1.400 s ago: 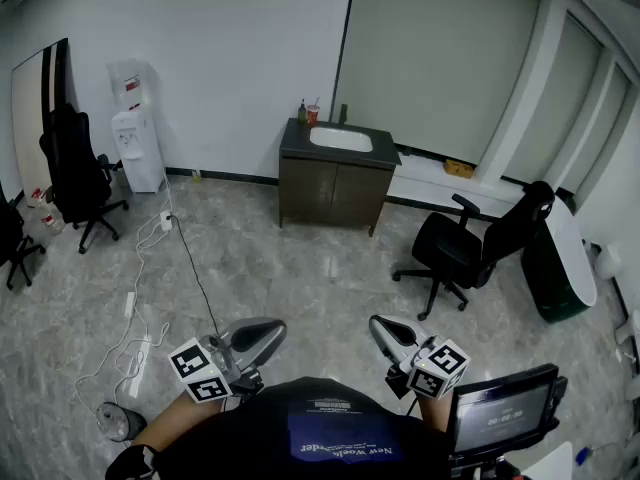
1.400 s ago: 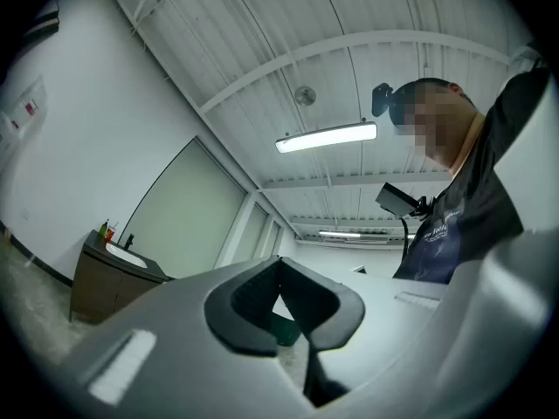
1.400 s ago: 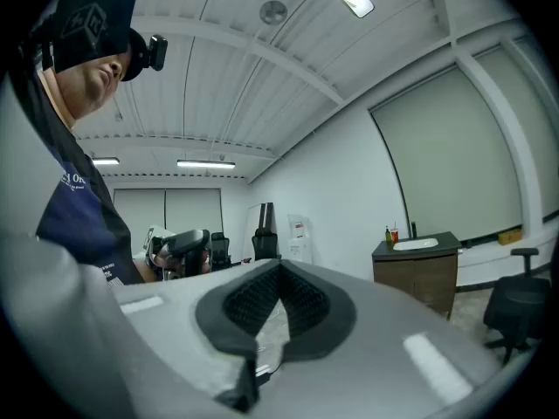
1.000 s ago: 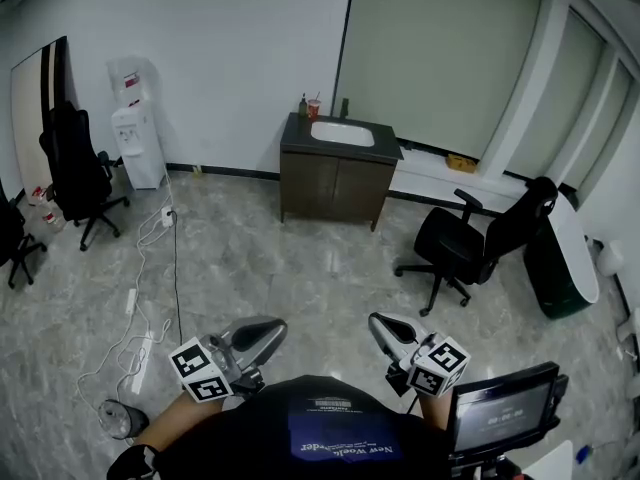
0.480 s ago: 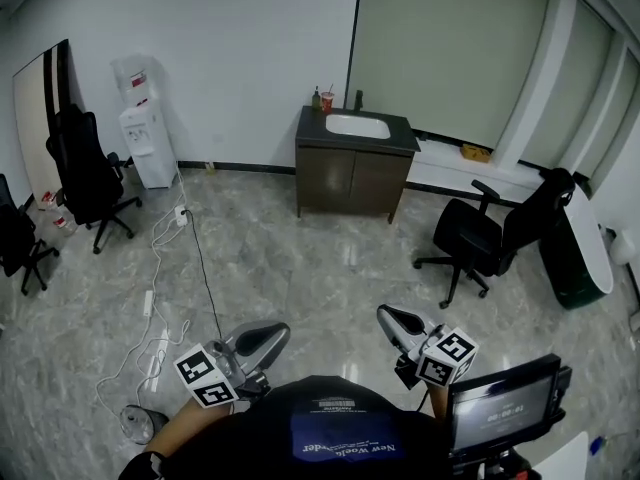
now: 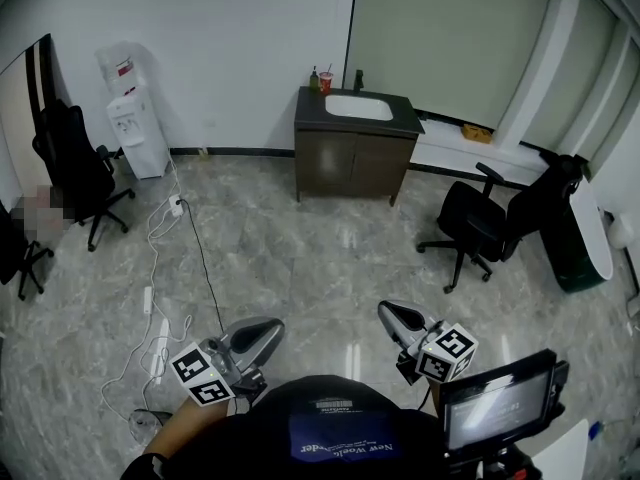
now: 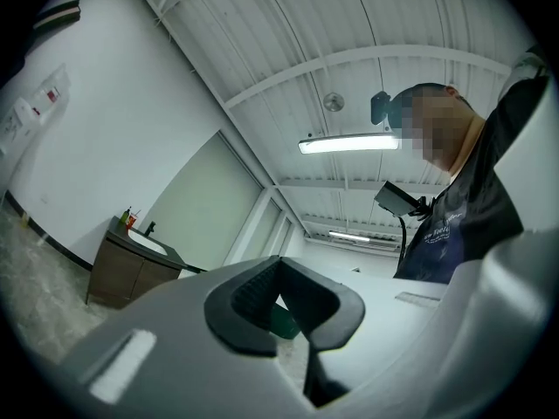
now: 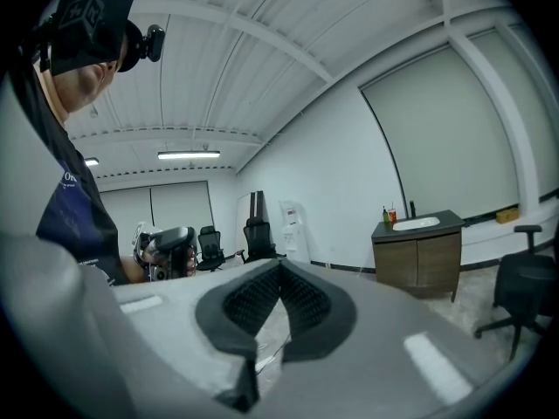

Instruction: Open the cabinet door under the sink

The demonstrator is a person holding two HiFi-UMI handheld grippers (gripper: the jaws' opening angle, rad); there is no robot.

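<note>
Door detail is too small to read. The cabinet (image 6: 352, 168) is far off in every view, and no handle or hinge side can be made out. Head view gives only a thin vertical seam between two dark brown door fronts. Both sit flush, so they're shut. The cabinet's base is in shadow. In the left gripper view its lower right corner is covered by the gripper's own body.

Cabinet stands at the far edge of the floor (image 6: 300, 258), against the wall, roughly mid-span. It has a dark countertop with a white sink basin (image 6: 358, 107) set in and a faucet (image 6: 358, 77) at the back edge. A green bottle (image 6: 314, 77) and a red cup (image 6: 327, 79) sit at the top's back-left corner.

Left gripper (image 6: 272, 330) and right gripper (image 6: 386, 312) are at the floor's near edge, well apart from the cabinet, both pointing roughly towards it. The hands holding them are mostly hidden behind the marker cubes and the person's torso (image 6: 335, 433). Both pairs of jaws are clenched tip to tip, nothing between the pads.

Black office chair (image 6: 475, 230) stands right of the cabinet, apart from it. Water dispenser (image 6: 128, 126) is to the left, by the wall.
</note>
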